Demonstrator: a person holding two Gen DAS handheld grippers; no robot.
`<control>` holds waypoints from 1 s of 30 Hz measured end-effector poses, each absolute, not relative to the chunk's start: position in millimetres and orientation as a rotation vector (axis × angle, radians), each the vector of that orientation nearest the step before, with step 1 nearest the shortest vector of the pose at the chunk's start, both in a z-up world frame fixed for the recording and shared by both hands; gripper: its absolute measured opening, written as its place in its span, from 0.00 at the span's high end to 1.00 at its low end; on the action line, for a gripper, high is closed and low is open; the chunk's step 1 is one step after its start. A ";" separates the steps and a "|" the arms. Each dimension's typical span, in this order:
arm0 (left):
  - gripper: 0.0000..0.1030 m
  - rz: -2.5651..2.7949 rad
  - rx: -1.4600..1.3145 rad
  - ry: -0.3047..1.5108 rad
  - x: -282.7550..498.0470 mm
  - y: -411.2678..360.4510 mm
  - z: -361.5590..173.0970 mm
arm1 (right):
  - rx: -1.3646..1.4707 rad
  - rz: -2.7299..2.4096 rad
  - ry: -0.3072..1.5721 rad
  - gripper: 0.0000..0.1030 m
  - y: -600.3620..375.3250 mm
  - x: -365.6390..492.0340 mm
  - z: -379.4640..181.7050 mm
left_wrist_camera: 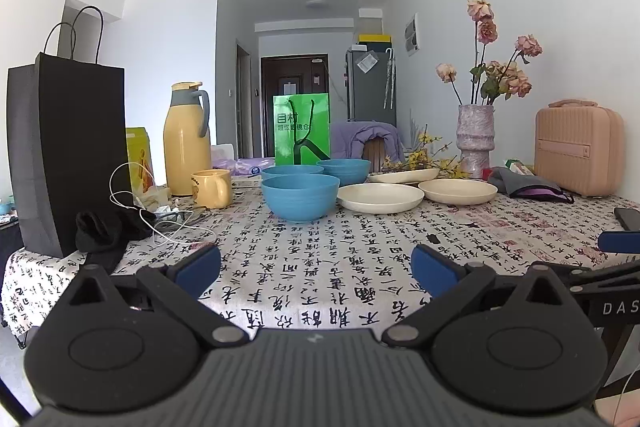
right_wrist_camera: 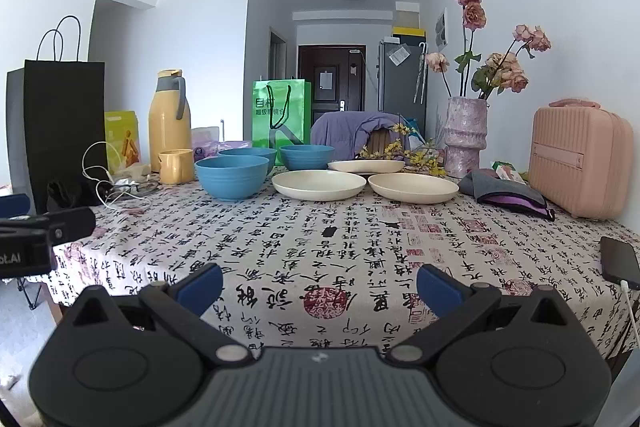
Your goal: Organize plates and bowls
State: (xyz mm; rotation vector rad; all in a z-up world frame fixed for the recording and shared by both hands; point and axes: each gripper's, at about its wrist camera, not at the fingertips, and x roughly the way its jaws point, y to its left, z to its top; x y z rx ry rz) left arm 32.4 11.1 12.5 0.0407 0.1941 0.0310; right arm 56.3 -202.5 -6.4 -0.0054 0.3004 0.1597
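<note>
Three blue bowls stand apart on the patterned tablecloth: the nearest bowl (left_wrist_camera: 300, 195) (right_wrist_camera: 232, 177), one behind it (left_wrist_camera: 292, 170) (right_wrist_camera: 248, 153), and one further right (left_wrist_camera: 343, 169) (right_wrist_camera: 307, 155). Right of them lie three cream plates: a near one (left_wrist_camera: 380, 197) (right_wrist_camera: 319, 185), a right one (left_wrist_camera: 463, 191) (right_wrist_camera: 413, 187) and a far one (left_wrist_camera: 404, 175) (right_wrist_camera: 366, 166). My left gripper (left_wrist_camera: 316, 269) is open over the table's near edge, well short of the bowls. My right gripper (right_wrist_camera: 320, 285) is open too, nothing between its fingers.
A black paper bag (left_wrist_camera: 66, 155), yellow jug (left_wrist_camera: 187, 143), yellow mug (left_wrist_camera: 212, 188) and white cables (left_wrist_camera: 160, 223) crowd the left. A vase of flowers (left_wrist_camera: 476, 141), grey pouch (left_wrist_camera: 524, 185) and pink case (left_wrist_camera: 578, 151) stand right. A phone (right_wrist_camera: 620, 261) lies near the right edge.
</note>
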 end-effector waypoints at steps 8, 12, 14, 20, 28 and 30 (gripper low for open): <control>0.00 0.063 0.035 0.204 51.3 11.3 17.2 | -0.032 0.149 0.295 0.00 -203.9 70.2 -1.6; 0.00 0.080 0.045 0.191 62.0 10.5 22.6 | -0.024 0.148 0.282 0.00 -209.0 82.0 1.4; 0.00 0.073 0.050 0.188 69.0 10.2 25.4 | -0.019 0.148 0.281 0.00 -211.8 89.7 3.0; 0.00 0.024 0.088 0.177 95.2 -0.1 31.2 | -0.018 0.143 0.277 0.00 -219.3 115.7 5.9; 0.00 0.013 0.077 0.206 139.1 -8.0 32.8 | -0.006 0.115 0.280 0.00 -228.0 152.0 11.4; 0.00 0.015 0.066 0.214 150.2 -7.7 34.4 | -0.003 0.111 0.280 0.00 -231.3 161.6 13.5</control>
